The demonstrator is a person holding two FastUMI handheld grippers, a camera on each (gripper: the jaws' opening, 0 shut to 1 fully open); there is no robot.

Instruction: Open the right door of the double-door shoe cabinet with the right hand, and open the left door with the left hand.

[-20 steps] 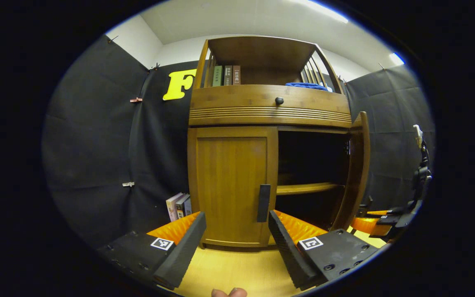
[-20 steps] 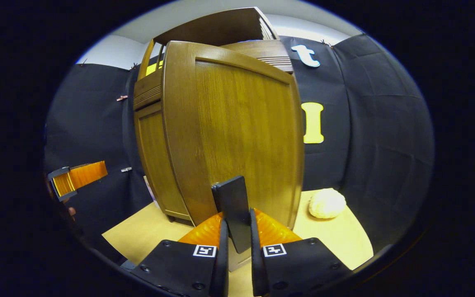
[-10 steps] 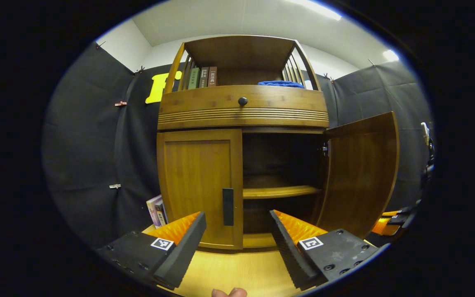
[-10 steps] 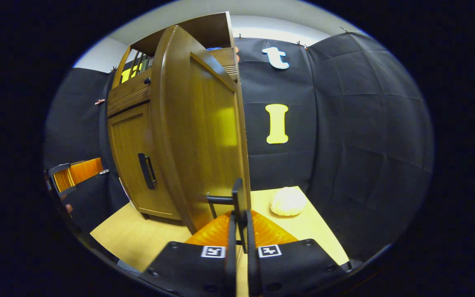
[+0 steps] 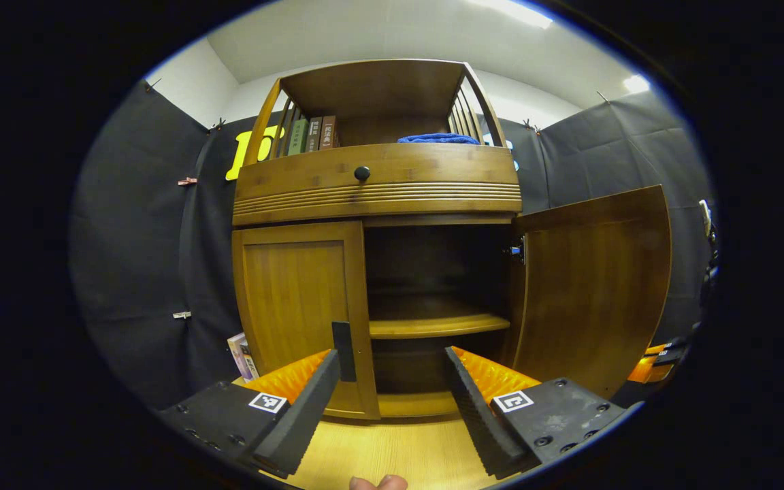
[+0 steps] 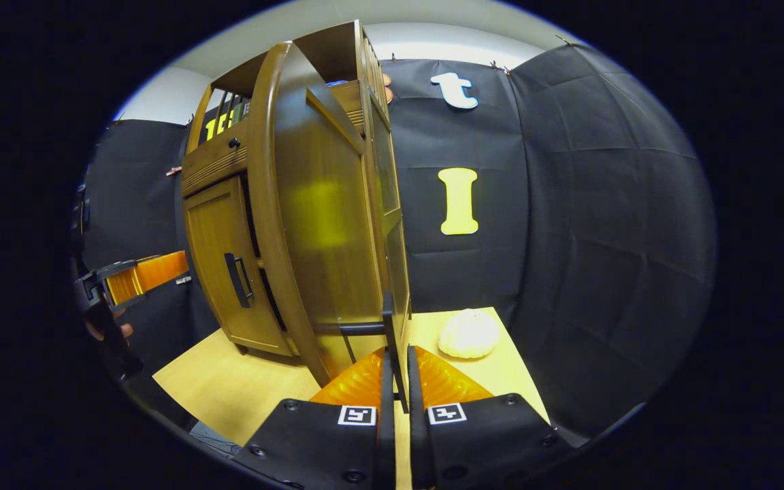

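While right gripper point(image 6: 397, 408) clamps right door handle point(image 6: 388, 327), left gripper point(image 5: 388, 401) gapes before left door handle point(image 5: 344, 351).

The left claw point(image 5: 392, 401) is hanging level with its fingers spread wide apart, gripping nothing, a fingertip point(image 5: 378, 483) of the holding hand peeking in below; the right claw point(image 6: 397, 381) is pinching a thin black handle point(image 6: 388, 340)

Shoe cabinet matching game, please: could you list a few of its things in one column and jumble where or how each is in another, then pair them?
1. right door
2. left door
3. blue cloth
4. right gripper

a. lying on the top shelf
b. swung wide open
c. clamped on a door handle
d. closed against the cabinet

Pairs: 1-b, 2-d, 3-a, 4-c
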